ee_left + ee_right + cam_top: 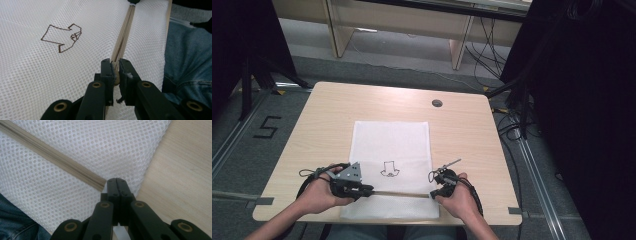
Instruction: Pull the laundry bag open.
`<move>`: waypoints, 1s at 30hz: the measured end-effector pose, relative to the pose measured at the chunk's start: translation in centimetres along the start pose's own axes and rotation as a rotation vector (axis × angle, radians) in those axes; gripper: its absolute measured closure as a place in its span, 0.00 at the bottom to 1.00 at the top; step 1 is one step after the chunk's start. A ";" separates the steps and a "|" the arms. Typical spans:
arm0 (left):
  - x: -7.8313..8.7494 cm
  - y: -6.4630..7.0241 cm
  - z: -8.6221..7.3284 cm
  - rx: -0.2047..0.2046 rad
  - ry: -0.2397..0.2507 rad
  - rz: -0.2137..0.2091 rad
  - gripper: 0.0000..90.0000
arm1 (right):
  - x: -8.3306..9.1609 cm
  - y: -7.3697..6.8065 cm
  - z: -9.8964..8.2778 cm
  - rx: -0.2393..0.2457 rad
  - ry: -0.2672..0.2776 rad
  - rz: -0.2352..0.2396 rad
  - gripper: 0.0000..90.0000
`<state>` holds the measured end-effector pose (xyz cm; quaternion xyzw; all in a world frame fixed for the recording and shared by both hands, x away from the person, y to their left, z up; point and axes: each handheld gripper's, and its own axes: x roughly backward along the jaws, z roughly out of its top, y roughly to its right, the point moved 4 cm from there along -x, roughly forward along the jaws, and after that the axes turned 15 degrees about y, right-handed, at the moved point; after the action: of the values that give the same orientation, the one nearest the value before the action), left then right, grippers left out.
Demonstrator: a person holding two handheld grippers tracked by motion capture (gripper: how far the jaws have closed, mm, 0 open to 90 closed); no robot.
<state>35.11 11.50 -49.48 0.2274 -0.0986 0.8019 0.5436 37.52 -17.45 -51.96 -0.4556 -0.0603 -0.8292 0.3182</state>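
White mesh bag (391, 150) is lying on the counter (327, 115), its zipper (399, 194) running 9-to-3 between clenched fingers: left gripper (114, 68) pinching the slider, right gripper (116, 185) clamping the end.

Even, soft overhead light; dark margins; close jaws slightly blurred.

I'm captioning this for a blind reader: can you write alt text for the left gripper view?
The left gripper is closed on the near end of a tan zipper that runs away across a white mesh bag. A brown outline drawing is printed on the mesh at left, and blue jeans show at right.
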 end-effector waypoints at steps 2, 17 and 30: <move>0.0 0.0 0.0 -0.005 -0.001 0.004 0.91 | 0.0 0.0 0.0 0.000 -0.001 -0.002 1.00; 0.2 -0.2 0.0 -0.023 -0.003 -0.001 0.91 | 0.0 0.0 0.0 0.003 -0.001 -0.004 1.00; 1.0 -0.4 -0.4 0.000 0.000 0.016 0.91 | 0.0 0.0 0.0 0.001 -0.002 -0.010 1.00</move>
<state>35.10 12.67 -49.45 0.2264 -0.1005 0.8063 0.5371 37.52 -17.44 -51.94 -0.4558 -0.0634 -0.8304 0.3141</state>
